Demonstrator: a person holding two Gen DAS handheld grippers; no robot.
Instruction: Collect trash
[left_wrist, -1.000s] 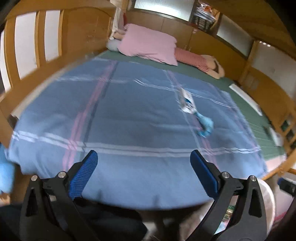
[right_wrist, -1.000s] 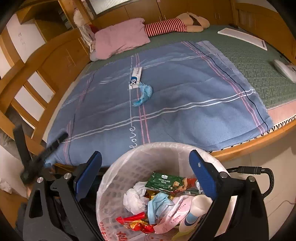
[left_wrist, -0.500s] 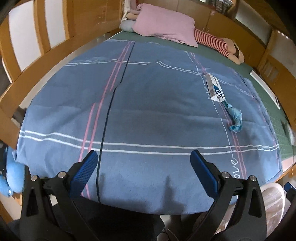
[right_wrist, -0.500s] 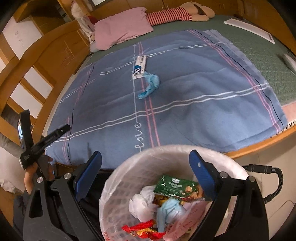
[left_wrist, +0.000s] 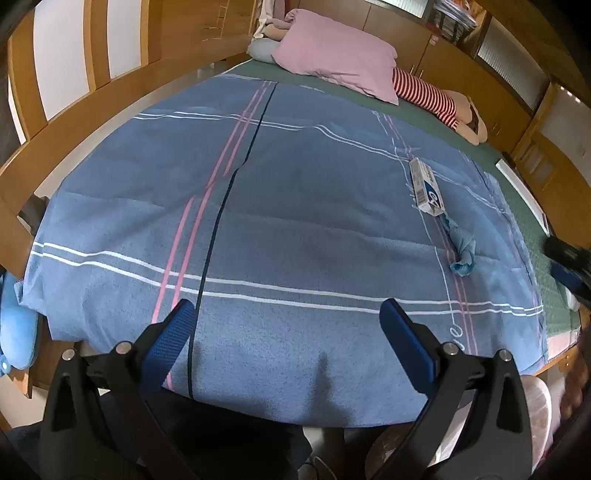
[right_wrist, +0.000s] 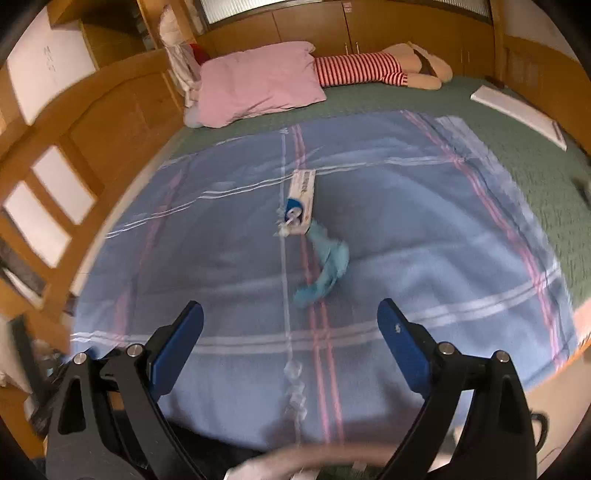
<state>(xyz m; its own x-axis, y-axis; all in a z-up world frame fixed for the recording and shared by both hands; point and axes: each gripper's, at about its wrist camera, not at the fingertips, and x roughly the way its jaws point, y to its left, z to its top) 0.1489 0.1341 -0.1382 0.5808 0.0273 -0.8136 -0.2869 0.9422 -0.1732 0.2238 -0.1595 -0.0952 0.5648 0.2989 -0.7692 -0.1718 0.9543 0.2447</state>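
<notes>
A white and blue toothpaste box (left_wrist: 425, 187) (right_wrist: 302, 195) lies on the blue plaid blanket (left_wrist: 280, 229) (right_wrist: 406, 229), with a crumpled light blue mask (left_wrist: 462, 251) (right_wrist: 325, 266) just below it. My left gripper (left_wrist: 291, 336) hangs open over the blanket's near edge, well left of both pieces. My right gripper (right_wrist: 290, 336) is open too, a short way in front of the mask, nothing between its fingers. The lined trash bin's rim (left_wrist: 539, 413) (right_wrist: 306, 461) shows at the bottom of both views.
A pink pillow (right_wrist: 258, 83) and a striped doll (right_wrist: 373, 68) lie at the head of the green mattress (right_wrist: 517, 147). Wooden bed rails (left_wrist: 74, 122) run along the left. A blue plush (left_wrist: 14, 328) sits off the bed's left corner. The other gripper (left_wrist: 569, 258) shows at right.
My right gripper has risen from above the bin and moved forward over the blanket toward the mask; the bin has dropped almost out of view. The left gripper drifted slightly closer over the blanket.
</notes>
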